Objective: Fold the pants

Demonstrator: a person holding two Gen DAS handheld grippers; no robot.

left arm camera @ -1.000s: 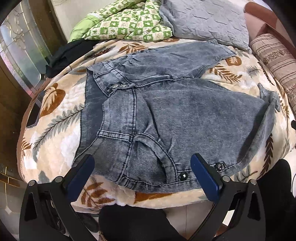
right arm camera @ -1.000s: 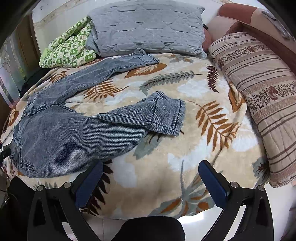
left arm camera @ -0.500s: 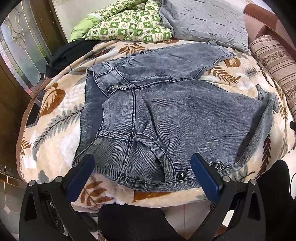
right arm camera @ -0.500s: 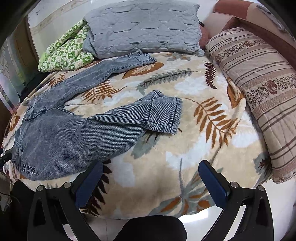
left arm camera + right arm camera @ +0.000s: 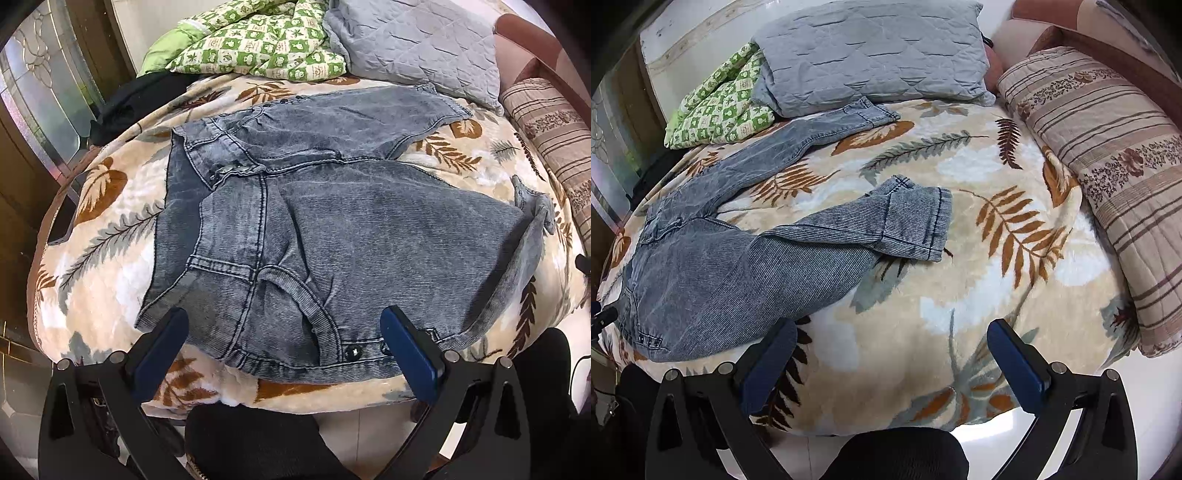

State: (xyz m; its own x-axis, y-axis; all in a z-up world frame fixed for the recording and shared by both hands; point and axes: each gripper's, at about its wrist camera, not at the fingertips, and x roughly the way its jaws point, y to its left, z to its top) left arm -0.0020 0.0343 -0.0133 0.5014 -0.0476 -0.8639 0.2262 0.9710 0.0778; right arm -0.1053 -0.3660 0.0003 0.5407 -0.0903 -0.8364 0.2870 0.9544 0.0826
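A: Where are our pants?
B: Spread on the leaf-print bed, grey pillow at twelve o'clock.
A: Our left gripper and right gripper?
B: Both gape wide, holding nothing.

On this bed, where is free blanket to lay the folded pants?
Free: the leaf-print blanket between the grey denim pants and the striped brown pillow. Crowded: the far side, with the grey quilted pillow and green checked quilt.
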